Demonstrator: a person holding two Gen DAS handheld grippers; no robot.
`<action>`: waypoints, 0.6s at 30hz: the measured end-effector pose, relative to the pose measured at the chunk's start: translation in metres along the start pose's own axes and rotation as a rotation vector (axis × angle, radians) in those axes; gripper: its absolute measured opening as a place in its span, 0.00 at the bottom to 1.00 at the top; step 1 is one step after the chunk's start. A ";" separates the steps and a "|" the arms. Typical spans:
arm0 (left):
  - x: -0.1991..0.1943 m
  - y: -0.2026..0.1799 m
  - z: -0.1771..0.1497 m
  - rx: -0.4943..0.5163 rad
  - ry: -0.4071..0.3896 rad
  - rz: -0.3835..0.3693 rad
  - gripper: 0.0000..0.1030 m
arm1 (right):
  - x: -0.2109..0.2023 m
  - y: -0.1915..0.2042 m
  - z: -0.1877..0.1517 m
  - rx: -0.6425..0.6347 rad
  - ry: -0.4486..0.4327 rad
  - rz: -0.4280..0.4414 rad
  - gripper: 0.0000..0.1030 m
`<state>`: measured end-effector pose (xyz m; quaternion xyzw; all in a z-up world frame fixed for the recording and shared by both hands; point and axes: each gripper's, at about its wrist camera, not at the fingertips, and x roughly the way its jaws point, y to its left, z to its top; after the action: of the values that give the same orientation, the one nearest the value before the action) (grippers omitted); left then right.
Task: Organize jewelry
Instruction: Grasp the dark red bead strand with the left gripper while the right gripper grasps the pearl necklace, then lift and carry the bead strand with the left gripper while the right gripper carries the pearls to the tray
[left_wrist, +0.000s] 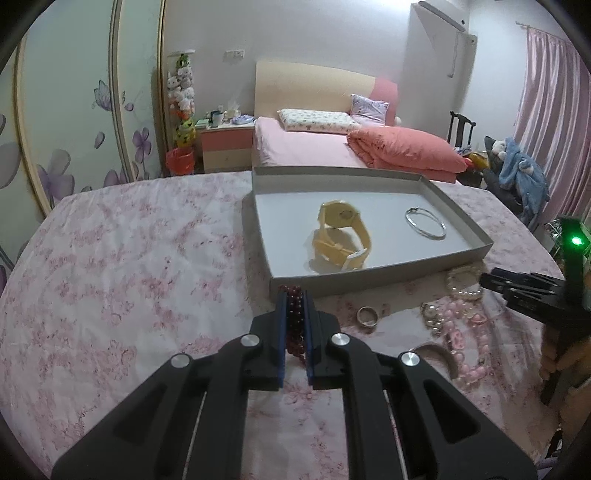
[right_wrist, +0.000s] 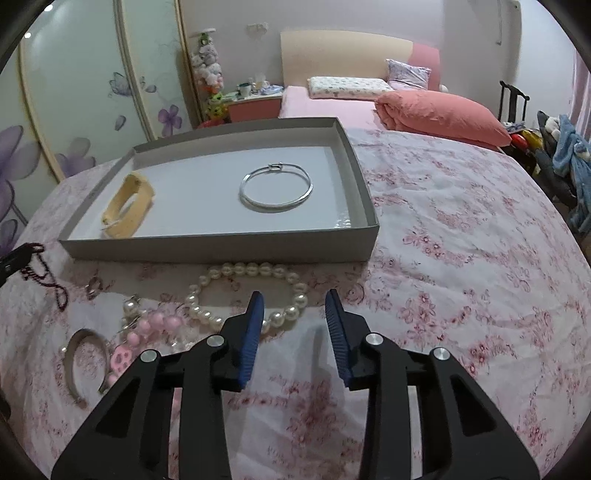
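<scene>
The left hand-held gripper (left_wrist: 294, 295) is clamped on a dark red bead bracelet (left_wrist: 294, 321) just short of the grey tray's (right_wrist: 218, 246) near edge. Rightward, the right hand-held gripper (right_wrist: 294, 301) hangs apart over the pearl bracelet (right_wrist: 236, 291); bare floral surface (right_wrist: 461, 258) lies beyond. No writing is legible.

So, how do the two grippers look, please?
Both are alike. The left gripper and the right gripper have matte black angular bodies with cut-out slots, round silver pivot screws, and two fingers lined with blue ribbed pads. In the left view, a green light glows on the right one. No sleeves are visible.
</scene>
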<state>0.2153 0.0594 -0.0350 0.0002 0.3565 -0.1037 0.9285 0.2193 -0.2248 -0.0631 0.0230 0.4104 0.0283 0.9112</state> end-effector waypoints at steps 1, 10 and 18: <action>-0.001 -0.001 0.000 0.004 -0.004 -0.001 0.09 | 0.002 0.000 0.002 0.003 0.006 -0.006 0.35; -0.005 -0.003 0.001 0.002 -0.017 -0.011 0.09 | 0.008 0.004 0.001 -0.014 0.033 -0.004 0.10; -0.015 -0.002 0.004 -0.006 -0.044 -0.012 0.09 | -0.032 -0.003 0.007 0.024 -0.127 0.077 0.10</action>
<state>0.2069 0.0601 -0.0221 -0.0068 0.3362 -0.1081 0.9355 0.2035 -0.2299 -0.0343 0.0514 0.3507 0.0570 0.9333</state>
